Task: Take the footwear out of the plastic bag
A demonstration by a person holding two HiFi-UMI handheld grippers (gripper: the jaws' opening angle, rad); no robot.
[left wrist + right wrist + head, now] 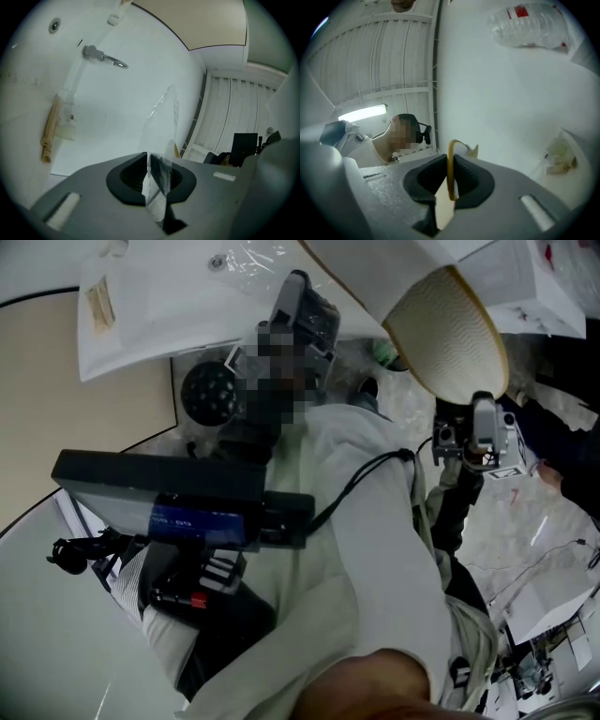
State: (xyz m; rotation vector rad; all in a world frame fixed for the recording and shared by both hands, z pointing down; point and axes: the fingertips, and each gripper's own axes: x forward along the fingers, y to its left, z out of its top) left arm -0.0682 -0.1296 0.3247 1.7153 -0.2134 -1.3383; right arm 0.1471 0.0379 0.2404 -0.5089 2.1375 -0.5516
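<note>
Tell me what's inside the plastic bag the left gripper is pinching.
Nothing shows inside the plastic bag: its clear film, pinched by the left gripper, looks flat and empty. The slipper appears outside it, held by the right gripper. The bag's part below the jaws is hidden.

On the slipper: cream sole w/ wavy ridge pattern, tan rim; the same tan edge shows in the right gripper view. The plastic bag is clear w/ glossy streaks. Both the left gripper & right gripper have grey shells w/ black ribbed jaw lining. The sleeve is off-white. The surface is white, w/ 1 beige panel edged by a thin black line. The round disc is black & dotted. The box is black w/ a blue label. The 2nd bag is clear w/ red print.
</note>
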